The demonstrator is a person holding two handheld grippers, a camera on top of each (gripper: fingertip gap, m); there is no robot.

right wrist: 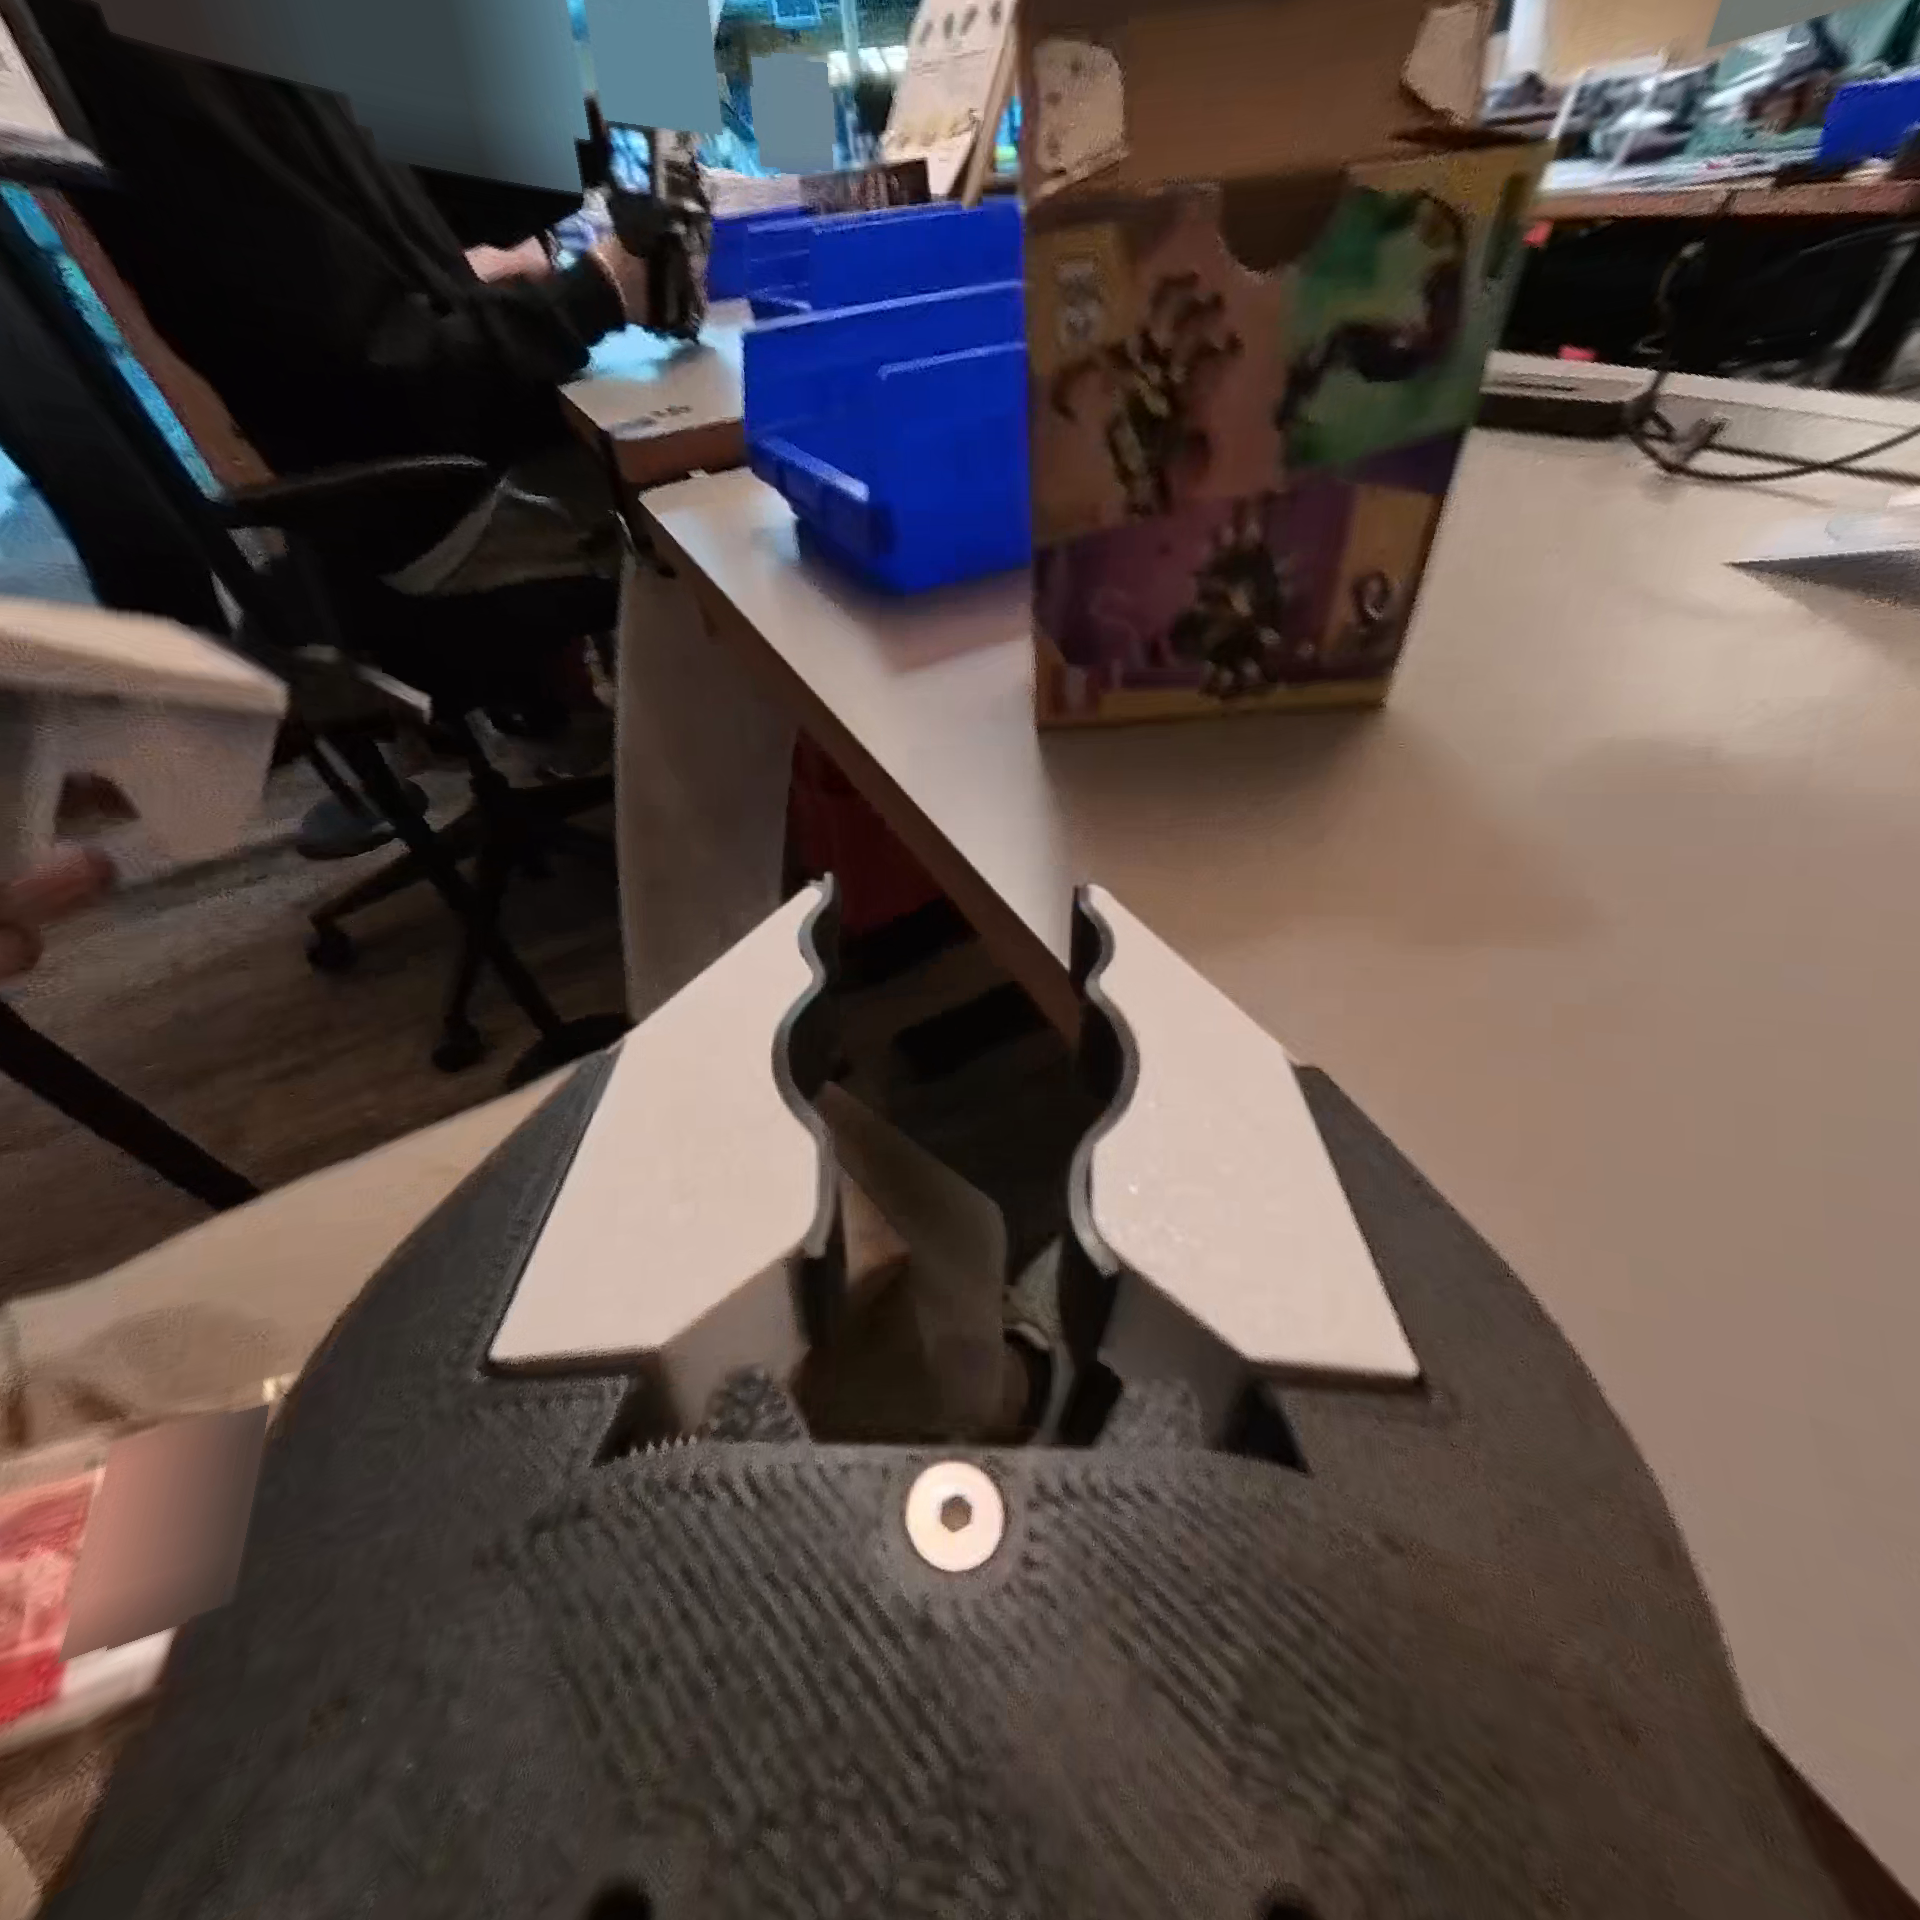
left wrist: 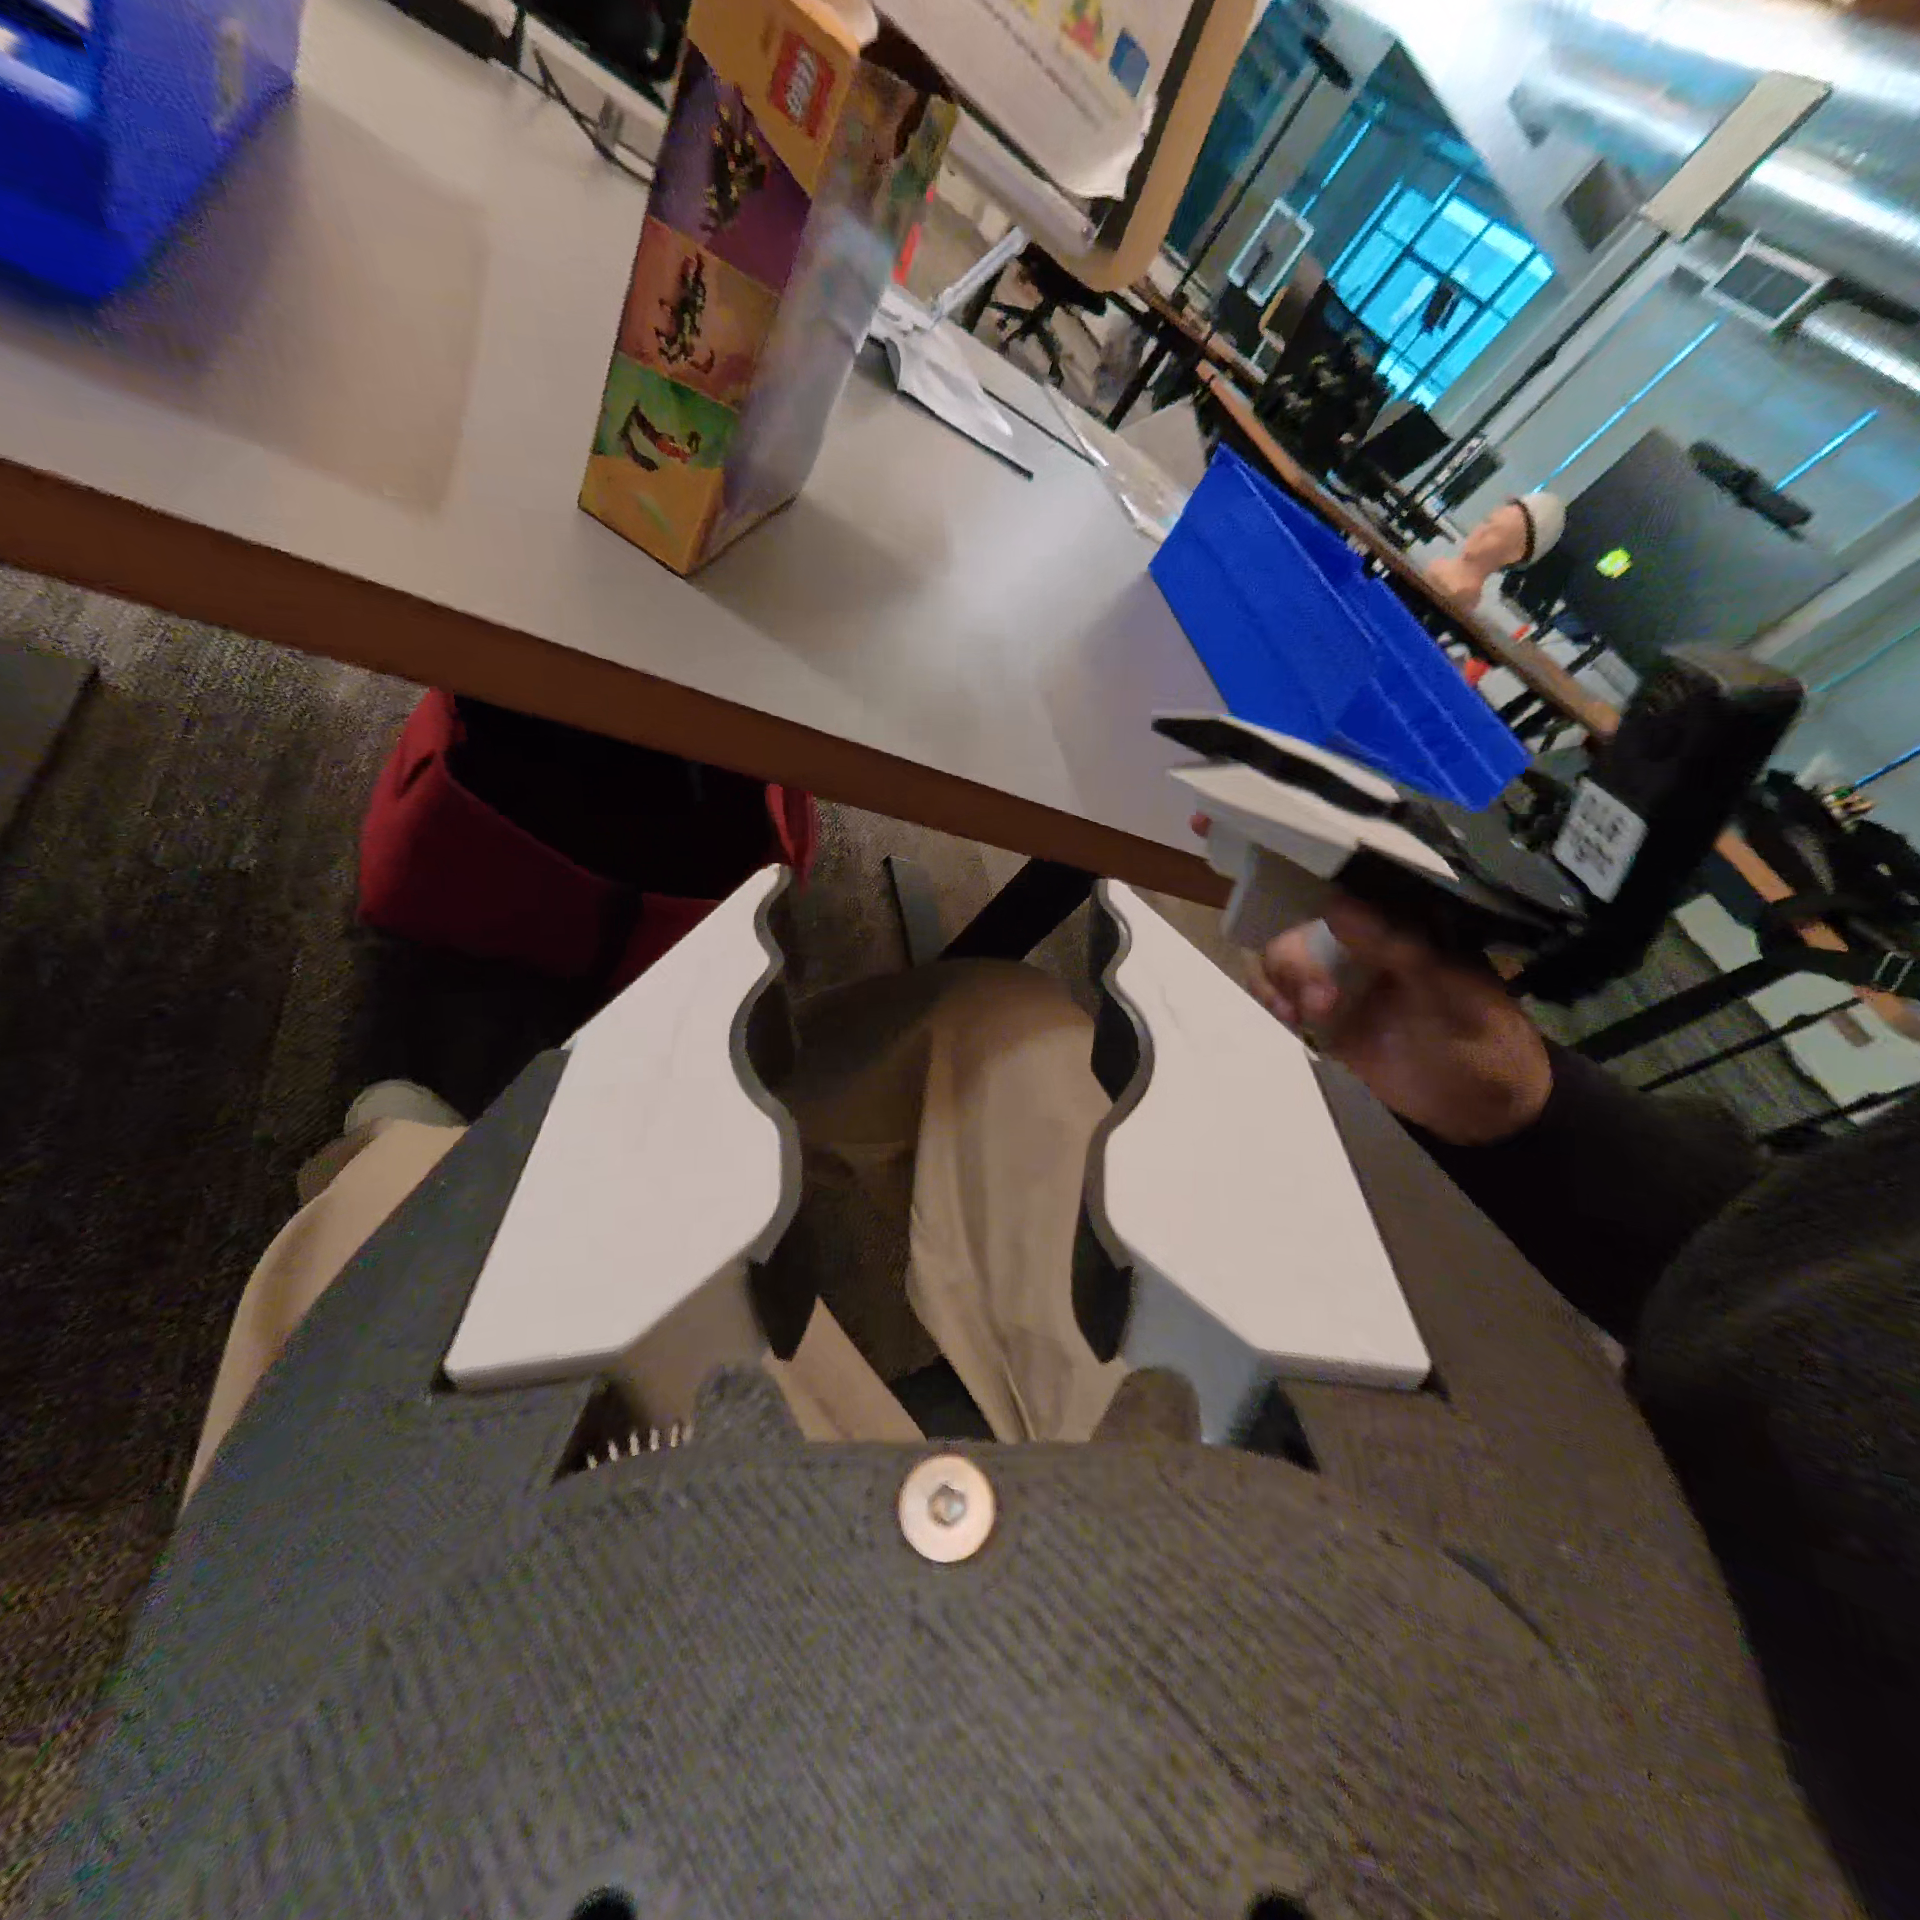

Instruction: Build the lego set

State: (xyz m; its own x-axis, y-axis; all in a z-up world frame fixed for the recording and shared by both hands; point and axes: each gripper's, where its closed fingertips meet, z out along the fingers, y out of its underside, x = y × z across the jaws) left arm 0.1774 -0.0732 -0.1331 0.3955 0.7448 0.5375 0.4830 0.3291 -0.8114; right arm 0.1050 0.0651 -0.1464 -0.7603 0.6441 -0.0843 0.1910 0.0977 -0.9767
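The lego set box (left wrist: 748, 281) stands upright on the grey table (left wrist: 935, 644), its top flaps torn open; it also shows in the right wrist view (right wrist: 1236, 436). My left gripper (left wrist: 940, 904) is open and empty, held below the table's front edge over the person's lap. My right gripper (right wrist: 951, 914) is open and empty, at the table's edge, well short of the box. The right gripper also shows in the left wrist view (left wrist: 1247, 790), held in a hand at the table's edge. No loose bricks are in view.
A blue bin (left wrist: 1340, 623) sits on the table right of the box, and another blue bin (left wrist: 114, 125) is at the far left. An instruction booklet (left wrist: 935, 374) lies behind the box. Cables (right wrist: 1745, 436) lie at the back. A person sits on an office chair (right wrist: 364, 582) at the neighbouring desk.
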